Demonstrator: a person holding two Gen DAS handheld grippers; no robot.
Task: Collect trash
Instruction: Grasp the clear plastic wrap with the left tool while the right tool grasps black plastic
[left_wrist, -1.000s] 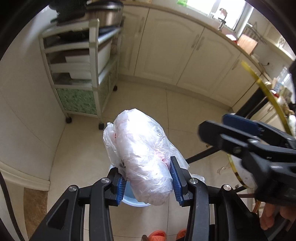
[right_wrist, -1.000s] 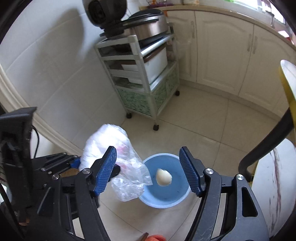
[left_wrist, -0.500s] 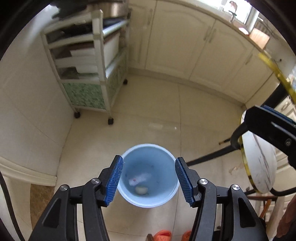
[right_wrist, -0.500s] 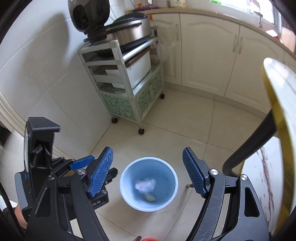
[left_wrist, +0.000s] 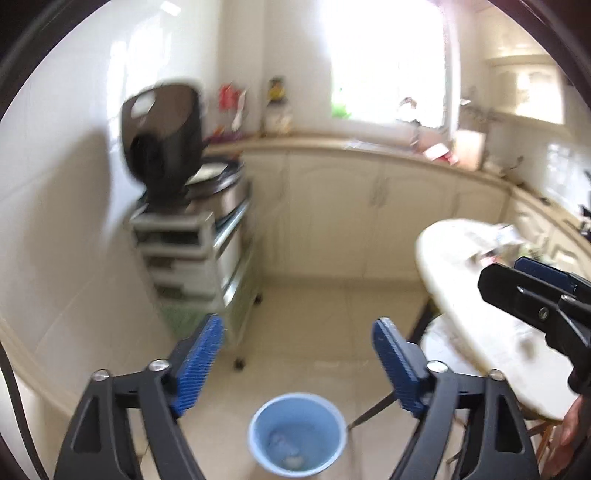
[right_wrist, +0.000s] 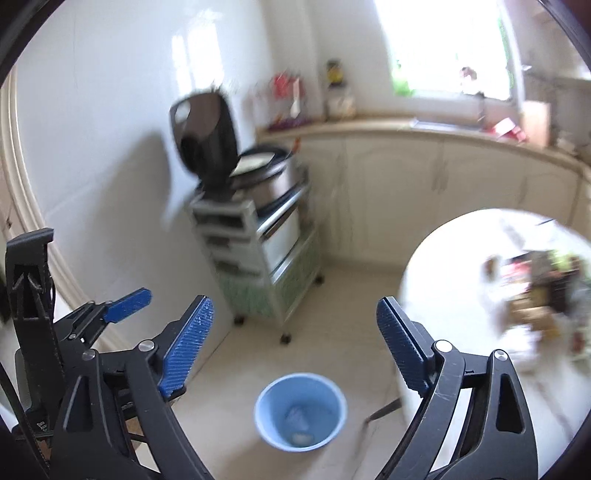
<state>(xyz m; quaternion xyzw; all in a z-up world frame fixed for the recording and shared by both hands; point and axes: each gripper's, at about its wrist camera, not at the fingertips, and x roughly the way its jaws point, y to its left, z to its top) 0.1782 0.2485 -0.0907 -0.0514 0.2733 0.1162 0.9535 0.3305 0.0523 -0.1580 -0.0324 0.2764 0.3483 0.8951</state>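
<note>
A light blue trash bin (left_wrist: 297, 434) stands on the tiled floor, low in both wrist views (right_wrist: 301, 411). Pale crumpled trash (left_wrist: 286, 448) lies at its bottom (right_wrist: 297, 421). My left gripper (left_wrist: 299, 363) hangs well above the bin, its jaws opening wide with nothing between the blue pads. My right gripper (right_wrist: 295, 347) is also high above the bin, jaws opening, nothing between them. The right gripper shows at the right edge of the left wrist view (left_wrist: 535, 295), and the left gripper at the left edge of the right wrist view (right_wrist: 92, 325).
A wheeled shelf cart (left_wrist: 199, 258) with an open rice cooker (left_wrist: 166, 147) stands by the left wall. Cream cabinets (right_wrist: 424, 192) run along the back. A round white table (right_wrist: 498, 295) with blurred clutter is at the right, over a dark chair leg (left_wrist: 373, 410).
The left gripper let go of the plastic bag of trash, which now lies in the bin. Both grippers opened wider, rose and tilted up, so the bin looks smaller and lower.
</note>
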